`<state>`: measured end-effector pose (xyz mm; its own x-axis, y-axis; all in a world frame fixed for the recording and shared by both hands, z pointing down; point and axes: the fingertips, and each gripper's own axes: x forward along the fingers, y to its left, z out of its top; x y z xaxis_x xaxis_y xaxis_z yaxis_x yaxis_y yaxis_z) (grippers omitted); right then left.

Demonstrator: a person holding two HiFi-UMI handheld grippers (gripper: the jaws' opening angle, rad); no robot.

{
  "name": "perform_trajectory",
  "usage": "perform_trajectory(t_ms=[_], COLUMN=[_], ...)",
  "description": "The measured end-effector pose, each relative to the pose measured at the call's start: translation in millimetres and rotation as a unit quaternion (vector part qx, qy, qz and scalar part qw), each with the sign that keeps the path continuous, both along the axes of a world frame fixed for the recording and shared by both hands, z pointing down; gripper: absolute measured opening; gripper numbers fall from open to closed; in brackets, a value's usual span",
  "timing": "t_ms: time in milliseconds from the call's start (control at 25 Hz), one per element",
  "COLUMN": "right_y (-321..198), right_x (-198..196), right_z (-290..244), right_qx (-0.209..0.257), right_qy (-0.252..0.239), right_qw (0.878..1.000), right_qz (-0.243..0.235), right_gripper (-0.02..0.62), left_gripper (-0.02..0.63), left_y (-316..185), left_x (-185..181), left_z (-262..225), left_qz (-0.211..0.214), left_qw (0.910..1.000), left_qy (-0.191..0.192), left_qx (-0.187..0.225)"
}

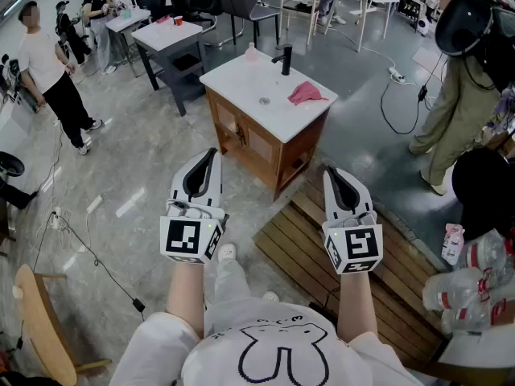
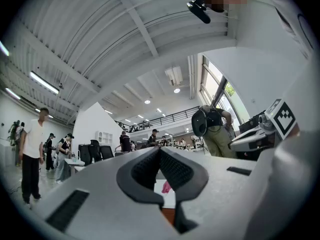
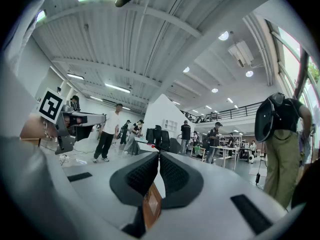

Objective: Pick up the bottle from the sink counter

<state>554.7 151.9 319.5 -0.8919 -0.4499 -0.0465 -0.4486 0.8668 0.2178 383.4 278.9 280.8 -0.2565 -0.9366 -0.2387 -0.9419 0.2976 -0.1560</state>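
Near: left tool [image 1: 211, 154] and right tool [image 1: 332, 172], jaws together, nothing held; bottle [image 1: 251, 52] sits at far corner of bench [image 1: 241, 87], ahead, well apart from both.

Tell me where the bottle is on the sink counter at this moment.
In the head view, the bottle stands near the far corner of the white sink counter, just left of the black faucet; the pink cloth lies farther right.

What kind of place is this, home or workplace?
Probably a large lab or workshop hall, not a home: the sink cabinet stands alone on an open floor, with work tables behind it, and a high ribbed ceiling carries strip lights.
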Motion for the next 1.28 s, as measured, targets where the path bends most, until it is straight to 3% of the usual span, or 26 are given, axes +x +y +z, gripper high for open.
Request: perform_trajectory(t_ms=[360, 920, 1280], right_y=[-31.0, -82.4, -92.9], right_x=[-79.1, -248.2, -320.9], right_z=[0.9, 1.7, 7.9], right_qx=[-0.005, -0.014, -0.008], right_qy=[0.007, 0.013, 0.026], right_qw=[1.0, 0.998, 0.998], right_qz=[0.021, 0.06, 0.058], right_gripper=[0.032, 0.031, 0.031], left_gripper=[0.009, 0.009, 0.009], left_y=[-42.1, -110.4, -121.2], left_x=[-80.9, -256.6, -325.7], left_z=[1.6, 4.1, 11.3], left_qz=[0.021, 0.064, 0.064], left_qw=[0.9997, 0.9977, 0.9976], left_qy=[-0.001, 0.012, 0.018], left_qx=[-0.007, -0.019, -0.02])
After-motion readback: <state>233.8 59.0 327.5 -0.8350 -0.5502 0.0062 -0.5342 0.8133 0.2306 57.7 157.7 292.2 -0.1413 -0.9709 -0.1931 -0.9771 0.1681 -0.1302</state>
